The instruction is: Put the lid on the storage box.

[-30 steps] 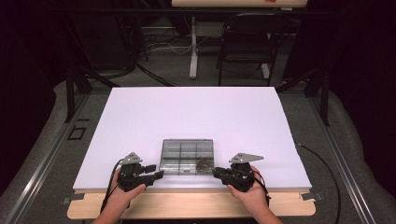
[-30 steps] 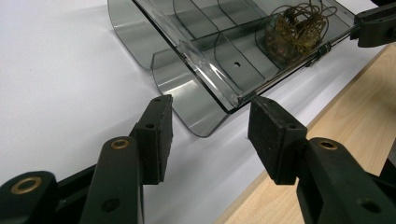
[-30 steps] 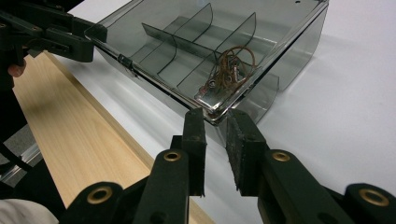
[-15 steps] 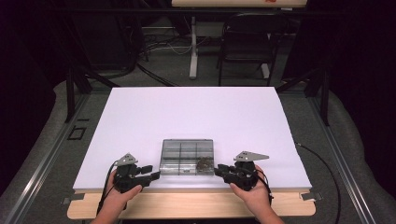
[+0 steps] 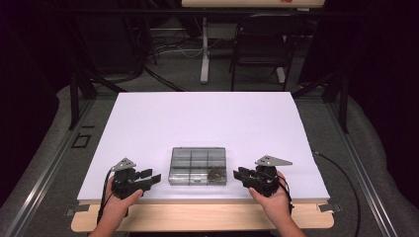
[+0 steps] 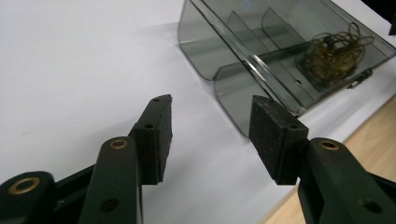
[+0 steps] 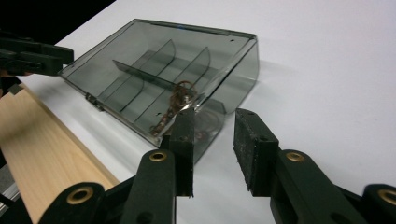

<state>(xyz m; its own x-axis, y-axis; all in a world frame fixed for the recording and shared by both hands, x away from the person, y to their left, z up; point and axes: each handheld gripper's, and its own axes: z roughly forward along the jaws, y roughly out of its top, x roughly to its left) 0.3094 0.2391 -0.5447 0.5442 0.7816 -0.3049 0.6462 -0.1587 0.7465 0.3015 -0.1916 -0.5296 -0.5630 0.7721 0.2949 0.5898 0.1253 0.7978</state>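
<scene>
A smoky clear plastic compartment box [image 5: 197, 165] lies shut near the front edge of the white board [image 5: 207, 118]. A brownish tangle of wire [image 5: 215, 174] sits in its front right compartment. My left gripper [image 5: 154, 177] rests a little to the left of the box, open and holding nothing. In the left gripper view its pads [image 6: 210, 126] point at the box [image 6: 261, 60] and the tangle [image 6: 334, 49]. My right gripper [image 5: 237, 174] lies just right of the box; its jaws have just been opening, with nothing between them [image 7: 215, 135], close to the box corner [image 7: 159, 70].
A wooden strip [image 5: 197, 217] runs along the table's front edge under both hands. A dark chair [image 5: 262, 44] and a stand stand on the floor behind the table. A cable [image 5: 341, 173] trails off the right side.
The left gripper has drawn back to the left, away from the box. The right gripper's jaws have spread wider and it has backed slightly off the box's right side.
</scene>
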